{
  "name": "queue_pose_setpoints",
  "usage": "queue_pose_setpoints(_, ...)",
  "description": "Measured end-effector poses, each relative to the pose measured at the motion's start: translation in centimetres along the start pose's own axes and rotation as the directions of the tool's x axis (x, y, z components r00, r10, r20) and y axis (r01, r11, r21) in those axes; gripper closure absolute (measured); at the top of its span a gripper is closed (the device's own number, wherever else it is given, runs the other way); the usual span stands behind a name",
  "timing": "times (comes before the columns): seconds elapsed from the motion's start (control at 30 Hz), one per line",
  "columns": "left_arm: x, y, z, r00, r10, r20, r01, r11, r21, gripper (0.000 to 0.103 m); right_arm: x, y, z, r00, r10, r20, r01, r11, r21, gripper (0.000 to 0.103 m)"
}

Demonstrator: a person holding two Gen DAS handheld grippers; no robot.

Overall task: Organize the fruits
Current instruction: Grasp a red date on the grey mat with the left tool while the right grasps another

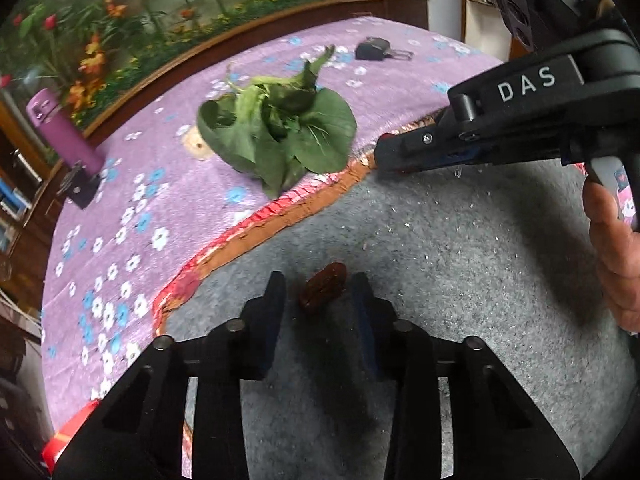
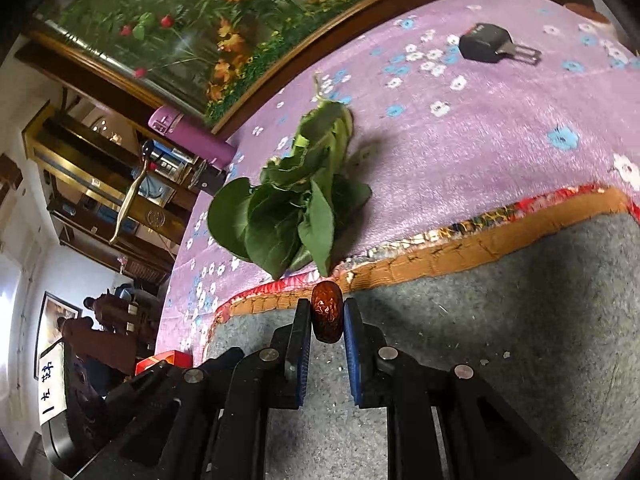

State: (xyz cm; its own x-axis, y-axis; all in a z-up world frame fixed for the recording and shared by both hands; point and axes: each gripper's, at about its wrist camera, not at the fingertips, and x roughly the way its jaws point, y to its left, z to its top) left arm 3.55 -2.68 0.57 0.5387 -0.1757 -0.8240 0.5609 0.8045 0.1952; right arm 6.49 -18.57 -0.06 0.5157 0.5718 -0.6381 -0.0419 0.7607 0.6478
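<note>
Left wrist: right gripper (image 1: pixel 380 156) body reads "DAS"

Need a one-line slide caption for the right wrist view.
Right claw shut on a red date above grey felt, leafy greens ahead on purple floral cloth.

Looks like someone's home, a lived-in sitting room: a table under a purple flowered cloth (image 2: pixel 500 128), a big framed flower painting (image 2: pixel 208 20) on the wall behind it, dark wood shelves (image 2: pixel 100 184) packed with knick-knacks, and a framed picture (image 2: pixel 54 320) hanging further back.
</note>
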Motion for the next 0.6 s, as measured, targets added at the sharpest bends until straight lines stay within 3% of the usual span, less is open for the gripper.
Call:
queue_pose_setpoints(0.3, 1.19, 0.23, 0.41, 0.998, -0.052, -0.028, 0.053, 0.998, 0.04, 0.08, 0.84, -0.31, -0.22, 0.999, 0.031, -0.027, -0.03, 0.999, 0.018, 0.088)
queue_pose_setpoints(0.37, 1.27, 0.34, 0.44, 0.996, -0.08, -0.029, 0.08, 0.997, 0.02, 0.087, 0.88, -0.2, -0.29, 0.999, 0.042, -0.031, -0.042, 0.999, 0.017, 0.088)
queue_pose_setpoints(0.5, 1.17, 0.1, 0.36, 0.997, -0.065, -0.032, 0.065, 0.998, -0.019, 0.088, 0.63, 0.17, -0.36, 0.999, 0.047, -0.021, -0.047, 0.999, 0.002, 0.088)
queue_pose_setpoints(0.6, 0.83, 0.56, 0.04, 0.997, -0.075, -0.037, 0.07, 0.99, -0.121, 0.088, 0.31, 0.46, -0.38, 0.998, 0.062, -0.011, -0.062, 0.998, -0.005, 0.088)
